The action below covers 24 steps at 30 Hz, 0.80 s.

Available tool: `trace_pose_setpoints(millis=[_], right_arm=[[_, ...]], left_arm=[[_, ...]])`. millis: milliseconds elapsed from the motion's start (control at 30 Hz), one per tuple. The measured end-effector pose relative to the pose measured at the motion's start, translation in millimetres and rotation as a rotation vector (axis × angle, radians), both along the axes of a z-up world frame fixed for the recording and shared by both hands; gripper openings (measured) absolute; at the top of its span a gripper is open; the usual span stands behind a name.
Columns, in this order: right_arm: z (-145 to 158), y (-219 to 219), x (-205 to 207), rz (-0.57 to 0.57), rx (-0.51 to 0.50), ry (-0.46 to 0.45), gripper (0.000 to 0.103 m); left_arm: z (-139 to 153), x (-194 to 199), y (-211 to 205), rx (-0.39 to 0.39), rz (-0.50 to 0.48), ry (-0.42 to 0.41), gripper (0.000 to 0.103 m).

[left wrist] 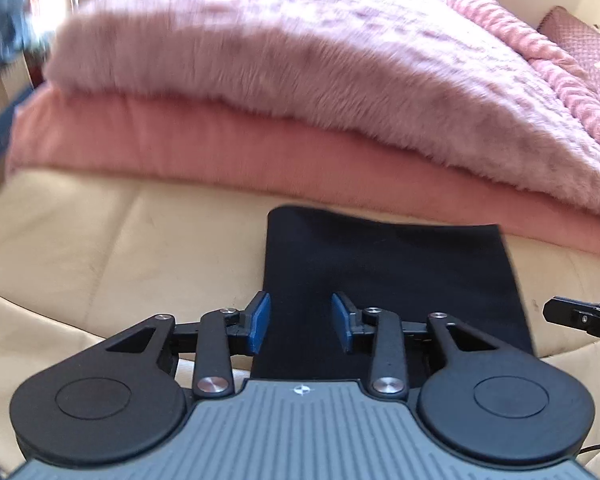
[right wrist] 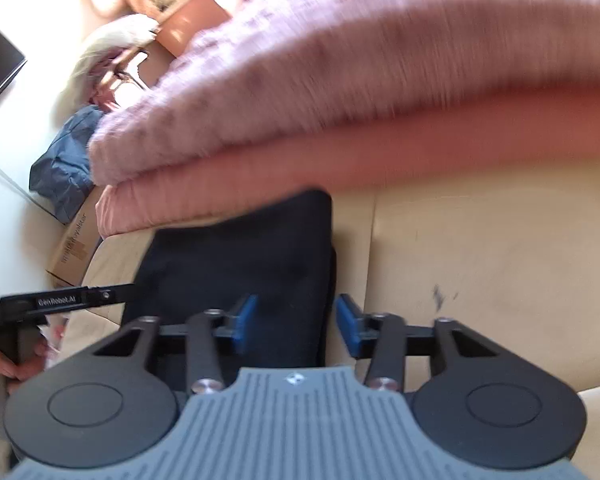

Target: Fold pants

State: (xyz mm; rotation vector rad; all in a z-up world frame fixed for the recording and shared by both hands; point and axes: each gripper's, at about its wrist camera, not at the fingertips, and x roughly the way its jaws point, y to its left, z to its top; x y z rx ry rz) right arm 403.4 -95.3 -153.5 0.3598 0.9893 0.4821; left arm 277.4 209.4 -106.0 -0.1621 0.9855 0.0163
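The pants [left wrist: 392, 280] lie folded into a flat dark rectangle on the cream cushion [left wrist: 100, 248], its far edge near the pink blankets [left wrist: 260, 80]. The left gripper [left wrist: 300, 322] and right gripper [right wrist: 296, 322] stand open and empty. Judged step: release after a fold. Next: 1 further fold, or withdrawal.

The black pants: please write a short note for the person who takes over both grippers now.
Left gripper: open, nothing held, over the near end of the black pants.
Right gripper: open, nothing held, at the pants' right edge.
The pants lie flat as a compact folded rectangle on the cream cushion, in front of the pink blankets.
Done: the fold looks finished and released.
Left: probably only a check of the edges.
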Motion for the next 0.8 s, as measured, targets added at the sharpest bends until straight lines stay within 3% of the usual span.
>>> trace_pose_setpoints(millis=[100,333,467,633,800], right_arm=[[28,4,-25,0.018,-0.088,-0.096,0.05],[84,5,-107,-0.004,-0.197,-0.322,0.081],[104,4,-161,-0.003,-0.227,-0.411,0.082],[98,7,-209,0.005,-0.238,-0.384,0.082],[81,13,-231,0.027,-0.271,-0.309,0.082]], left_arm=[[26,-24,-19,0.065,-0.012,-0.052,0.049],[67,-94,-55,0.158,0.004,-0.208,0.057],[74,-139,-77,0.254,0.017,-0.303,0.073],[65,-170,-100,0.282,0.035,-0.255,0.082],[49,-190,-110,0.23,0.051,-0.182,0.082]])
